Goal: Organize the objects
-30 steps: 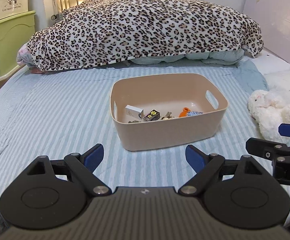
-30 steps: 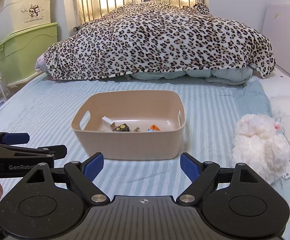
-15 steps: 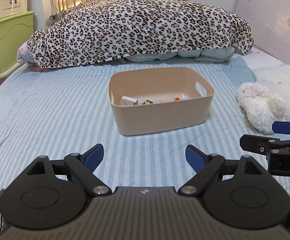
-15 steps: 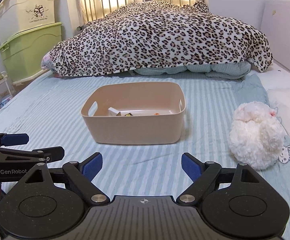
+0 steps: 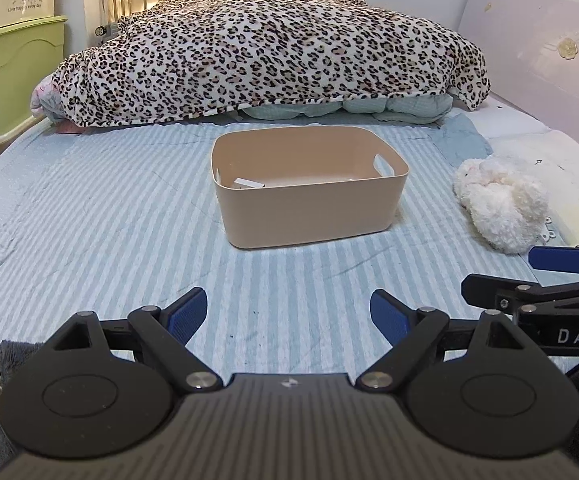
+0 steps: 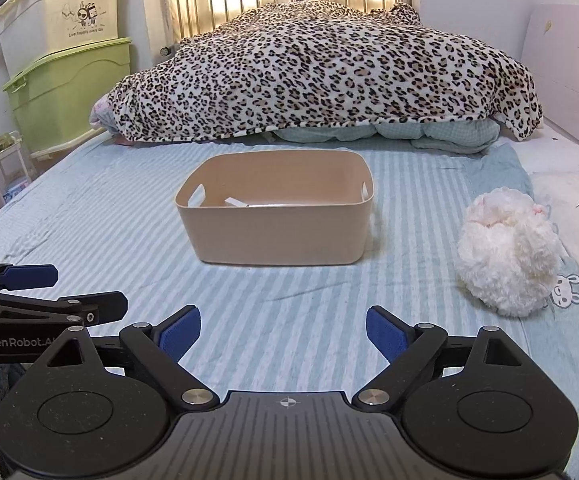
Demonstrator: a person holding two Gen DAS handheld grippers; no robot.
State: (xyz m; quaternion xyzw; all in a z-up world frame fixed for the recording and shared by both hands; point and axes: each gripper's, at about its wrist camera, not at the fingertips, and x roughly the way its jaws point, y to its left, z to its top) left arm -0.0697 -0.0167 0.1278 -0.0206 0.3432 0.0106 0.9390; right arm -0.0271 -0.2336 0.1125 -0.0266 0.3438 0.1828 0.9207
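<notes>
A beige plastic bin with handle slots stands in the middle of the striped bed; it also shows in the right wrist view. Only the tip of a white box shows over its rim; the rest of its contents are hidden. My left gripper is open and empty, well short of the bin. My right gripper is open and empty too, beside the left one. Each gripper shows at the edge of the other's view.
A white plush toy lies on the bed right of the bin. A leopard-print blanket is heaped behind it. Green and cream storage boxes stand at the left. A pale headboard panel lines the right side.
Both grippers have drawn back and lower from the bin, so it looks smaller and farther and its contents have dropped out of sight behind the rim. Both stay open.
</notes>
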